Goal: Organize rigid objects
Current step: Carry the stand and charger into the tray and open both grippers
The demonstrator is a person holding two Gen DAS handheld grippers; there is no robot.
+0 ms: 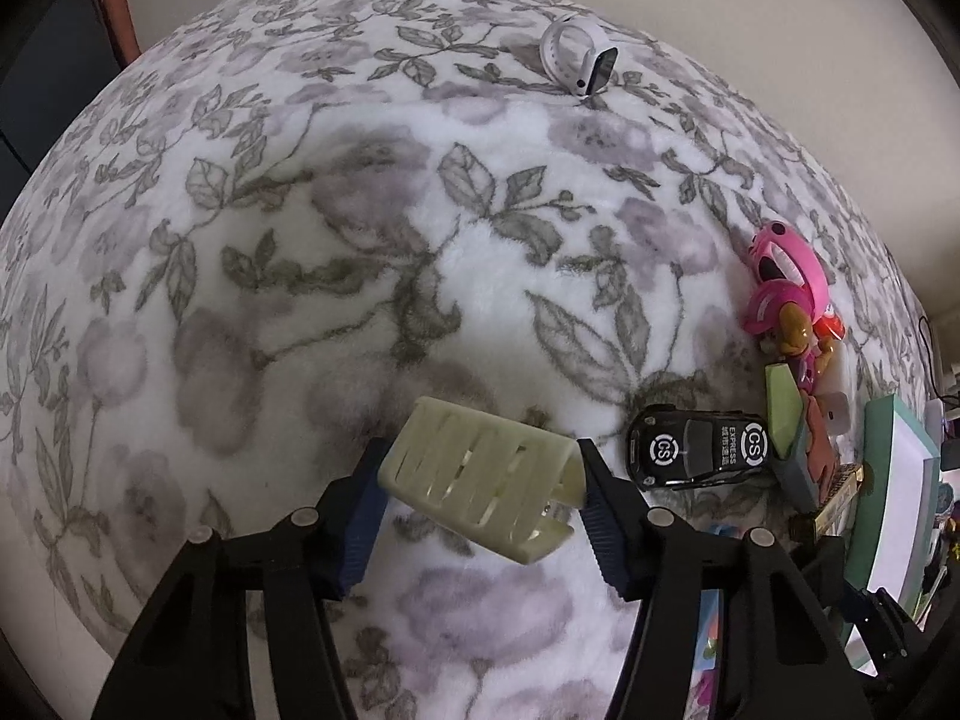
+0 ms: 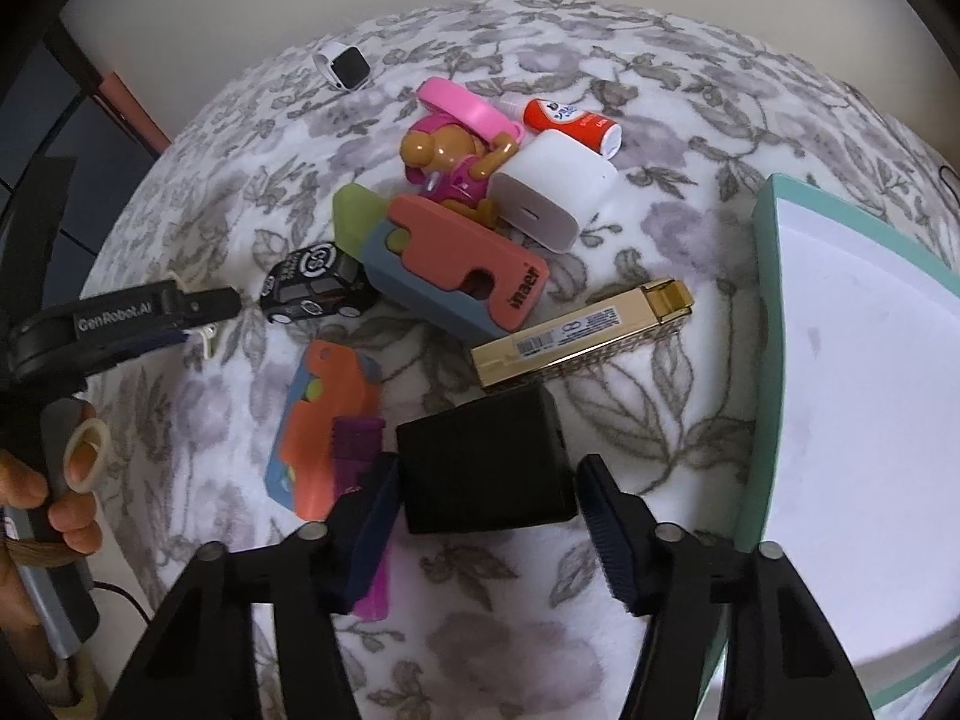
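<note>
Two hand-held grippers are seen over a floral-covered surface (image 1: 300, 192), each set about one object.

The left hand-held gripper (image 1: 480, 492) is clamped on a cream slotted clip (image 1: 480, 474), both pads being pressed against its ends; the clip is held tilted just above the cloth. A black toy car (image 1: 696, 447) is seen just beside it. The right hand-held gripper (image 2: 486, 498) straddles a black box (image 2: 486, 459); the left pad is touching its side, but contact at the right pad cannot be told. The box lies on the cloth, near a gold case (image 2: 576, 336) and an orange card (image 2: 324, 420), with a teal-rimmed tray (image 2: 768, 360) further right. A white watch (image 1: 579, 60) is lying well apart at the far edge.
</note>
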